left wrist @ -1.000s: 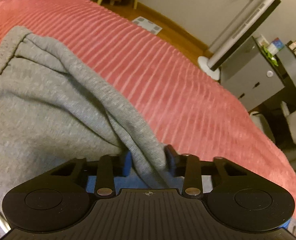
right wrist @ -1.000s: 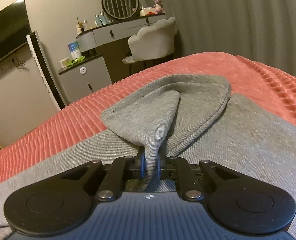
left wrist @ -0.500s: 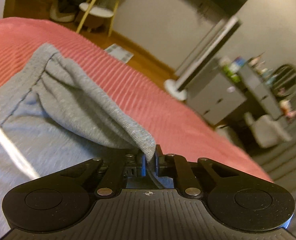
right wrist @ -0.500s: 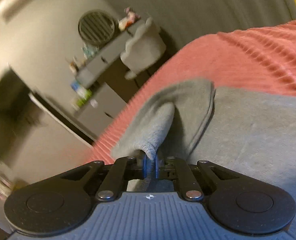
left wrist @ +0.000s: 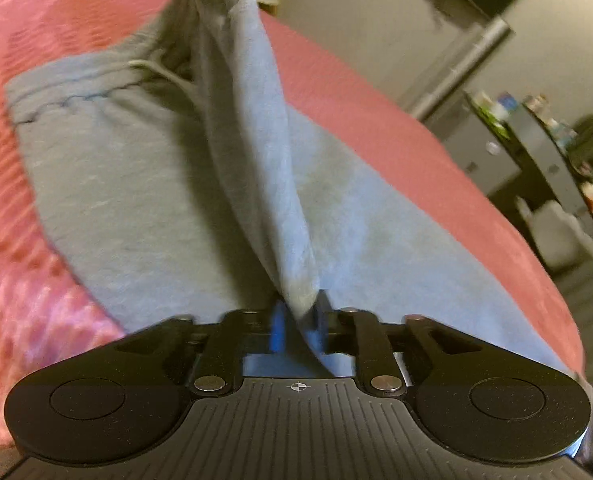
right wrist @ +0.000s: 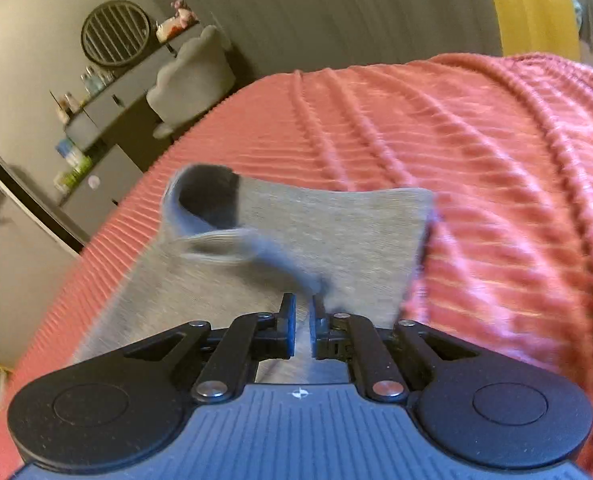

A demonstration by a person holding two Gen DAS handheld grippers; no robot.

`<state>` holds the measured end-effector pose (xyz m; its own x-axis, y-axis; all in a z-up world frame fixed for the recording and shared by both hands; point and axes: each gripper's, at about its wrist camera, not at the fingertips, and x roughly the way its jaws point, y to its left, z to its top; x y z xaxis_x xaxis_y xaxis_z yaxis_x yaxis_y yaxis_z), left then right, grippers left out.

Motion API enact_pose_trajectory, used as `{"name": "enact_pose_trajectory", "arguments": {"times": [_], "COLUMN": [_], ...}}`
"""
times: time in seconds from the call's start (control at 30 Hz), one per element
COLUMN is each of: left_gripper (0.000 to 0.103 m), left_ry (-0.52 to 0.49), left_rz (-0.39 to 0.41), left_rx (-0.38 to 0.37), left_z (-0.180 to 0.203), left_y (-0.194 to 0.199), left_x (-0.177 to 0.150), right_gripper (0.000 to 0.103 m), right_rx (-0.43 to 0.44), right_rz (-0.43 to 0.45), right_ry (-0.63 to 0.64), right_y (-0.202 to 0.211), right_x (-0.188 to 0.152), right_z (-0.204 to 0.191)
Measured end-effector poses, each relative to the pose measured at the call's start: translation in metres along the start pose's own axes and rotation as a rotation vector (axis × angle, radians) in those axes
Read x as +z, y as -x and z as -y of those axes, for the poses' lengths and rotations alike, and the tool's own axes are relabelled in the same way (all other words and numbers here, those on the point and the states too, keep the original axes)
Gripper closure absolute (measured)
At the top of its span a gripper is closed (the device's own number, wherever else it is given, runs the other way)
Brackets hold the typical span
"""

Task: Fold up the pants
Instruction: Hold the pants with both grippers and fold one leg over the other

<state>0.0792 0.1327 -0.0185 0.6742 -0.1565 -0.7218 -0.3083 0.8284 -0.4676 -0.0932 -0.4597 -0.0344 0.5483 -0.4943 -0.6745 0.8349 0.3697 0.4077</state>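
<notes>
My left gripper is pinching a ridge of the soft, floppy grey sweatpants on the pink bedspread, its jaws having just eased wider, while my right gripper hangs barely spread with nothing in it, so I'd grab near the hem.

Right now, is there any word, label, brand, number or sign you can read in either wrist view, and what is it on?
None can be read.
Bottles and boxes on the dresser, left view: labels blurred.
Bottles on the vanity shelf, right view: too small and blurred.
Pants, blanket and both grippers: no writing, only a crosshair mark.
</notes>
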Motion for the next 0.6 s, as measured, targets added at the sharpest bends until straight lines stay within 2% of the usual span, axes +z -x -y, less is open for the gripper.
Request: {"name": "enact_pose_trajectory", "arguments": {"times": [0.03, 0.07, 0.13, 0.2, 0.3, 0.47, 0.57, 0.6], "left_gripper": [0.053, 0.050, 0.031, 0.022, 0.022, 0.026, 0.037, 0.046], "left_ry": [-0.003, -0.003, 0.000, 0.043, 0.128, 0.243, 0.227, 0.221], "left_rz": [0.023, 0.044, 0.074, 0.111, 0.124, 0.121, 0.137, 0.136], "left_rx": [0.025, 0.044, 0.052, 0.082, 0.110, 0.080, 0.089, 0.089], "left_z": [-0.002, -0.005, -0.010, -0.021, -0.040, -0.068, -0.063, -0.062], "left_y": [0.000, 0.003, 0.007, 0.008, 0.003, -0.010, -0.014, -0.016], "left_x": [0.004, 0.008, 0.016, 0.026, 0.039, 0.060, 0.067, 0.069], "right_gripper": [0.091, 0.079, 0.056, 0.055, 0.055, 0.055, 0.064, 0.067], "right_rx": [0.007, 0.027, 0.076, 0.121, 0.161, 0.237, 0.263, 0.268], "right_rz": [-0.001, -0.011, -0.050, -0.119, -0.159, -0.174, -0.183, -0.187], "right_ry": [0.012, 0.015, -0.025, -0.087, -0.143, -0.274, -0.309, -0.313], "right_y": [0.000, -0.001, -0.006, -0.016, -0.022, -0.033, -0.037, -0.038], "right_x": [0.000, 0.001, -0.001, -0.002, -0.009, -0.008, -0.009, -0.007], "right_z": [-0.001, 0.000, 0.007, 0.014, 0.019, 0.037, 0.045, 0.047]}}
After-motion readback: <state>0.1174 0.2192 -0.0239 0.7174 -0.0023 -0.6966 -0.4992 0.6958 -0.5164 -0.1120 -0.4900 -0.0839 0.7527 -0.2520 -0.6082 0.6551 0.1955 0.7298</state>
